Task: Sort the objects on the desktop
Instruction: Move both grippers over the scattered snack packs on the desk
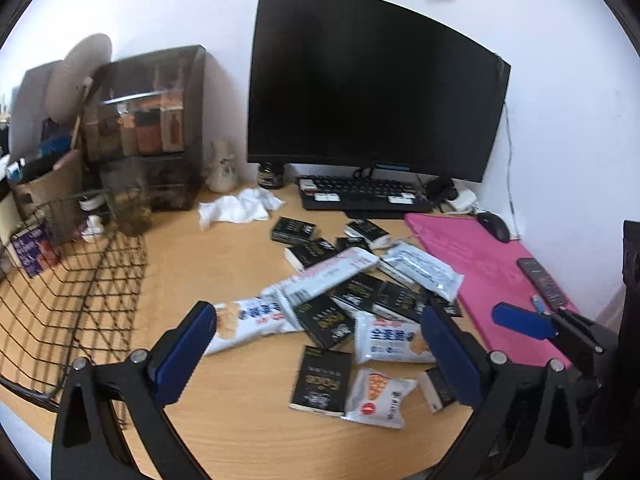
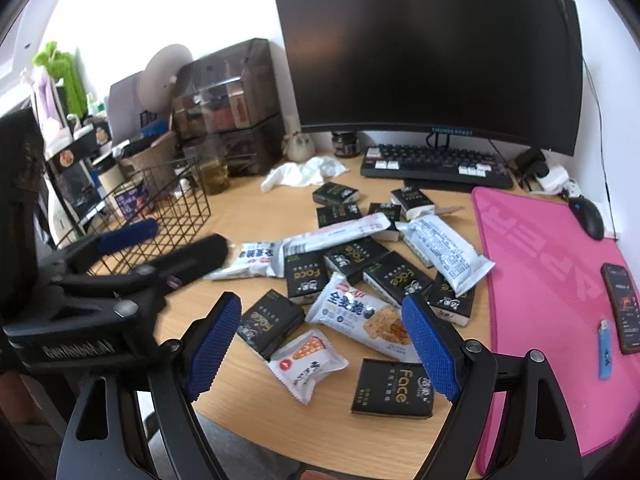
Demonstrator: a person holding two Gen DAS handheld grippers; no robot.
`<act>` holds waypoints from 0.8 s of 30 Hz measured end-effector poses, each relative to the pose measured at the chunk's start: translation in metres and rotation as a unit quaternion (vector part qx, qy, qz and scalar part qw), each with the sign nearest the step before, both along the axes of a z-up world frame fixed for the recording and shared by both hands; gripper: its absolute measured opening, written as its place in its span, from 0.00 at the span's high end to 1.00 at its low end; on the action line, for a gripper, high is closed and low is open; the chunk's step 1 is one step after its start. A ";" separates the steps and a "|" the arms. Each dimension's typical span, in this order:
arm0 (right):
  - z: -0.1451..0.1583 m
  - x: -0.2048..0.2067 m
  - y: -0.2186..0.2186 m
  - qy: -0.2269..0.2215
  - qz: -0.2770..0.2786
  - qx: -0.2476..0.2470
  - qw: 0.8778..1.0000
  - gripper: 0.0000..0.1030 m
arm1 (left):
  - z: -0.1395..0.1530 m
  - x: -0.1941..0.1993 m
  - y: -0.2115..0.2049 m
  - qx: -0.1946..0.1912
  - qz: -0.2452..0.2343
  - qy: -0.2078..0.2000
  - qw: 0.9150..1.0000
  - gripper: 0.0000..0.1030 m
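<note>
A loose pile of black "Face" tissue packs point(image 2: 394, 390) and white snack wrappers point(image 2: 360, 316) lies on the wooden desk. In the left wrist view the same pile shows a black pack point(image 1: 322, 380) and a small white snack pack point(image 1: 376, 398) nearest me. My left gripper point(image 1: 316, 340) hovers open above the pile's near left side with nothing between its fingers; it also appears from the side as the left gripper point(image 2: 188, 236) by the basket. My right gripper point(image 2: 322, 340) stands open over the near packs, holding nothing. One of its blue pads point(image 1: 520, 320) shows over the pink mat.
A black wire basket point(image 1: 120, 264) sits at the left, also seen as the basket point(image 2: 176, 200). A pink mat point(image 2: 540, 264) on the right carries a phone point(image 2: 622, 304), a lighter point(image 2: 606, 354) and a mouse point(image 2: 588, 216). Keyboard point(image 2: 436, 164), monitor point(image 2: 432, 52) and crumpled tissue point(image 2: 304, 172) stand behind.
</note>
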State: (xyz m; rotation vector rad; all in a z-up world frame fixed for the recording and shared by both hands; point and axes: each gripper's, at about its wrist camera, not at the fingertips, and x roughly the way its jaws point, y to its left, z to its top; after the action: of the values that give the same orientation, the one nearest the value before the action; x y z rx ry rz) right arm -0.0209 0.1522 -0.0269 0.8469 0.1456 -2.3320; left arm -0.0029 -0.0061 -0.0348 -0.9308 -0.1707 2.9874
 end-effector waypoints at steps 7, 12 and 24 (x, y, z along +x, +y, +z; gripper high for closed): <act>-0.006 -0.022 0.013 -0.001 -0.026 0.011 1.000 0.18 | 0.001 0.000 -0.010 0.017 0.002 -0.015 1.000 0.01; -0.003 -0.030 0.022 0.001 -0.042 0.008 0.999 0.18 | 0.000 0.000 -0.005 0.004 -0.005 -0.019 1.000 0.01; -0.005 -0.051 0.038 -0.014 -0.071 0.014 0.997 0.18 | -0.026 -0.015 0.004 -0.002 -0.047 -0.082 0.996 0.01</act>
State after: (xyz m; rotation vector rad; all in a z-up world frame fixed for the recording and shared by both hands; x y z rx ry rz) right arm -0.0717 0.1905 -0.0322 0.9315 0.1084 -2.4535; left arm -0.0176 -0.0017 -0.0609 -1.1496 -0.1179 2.8276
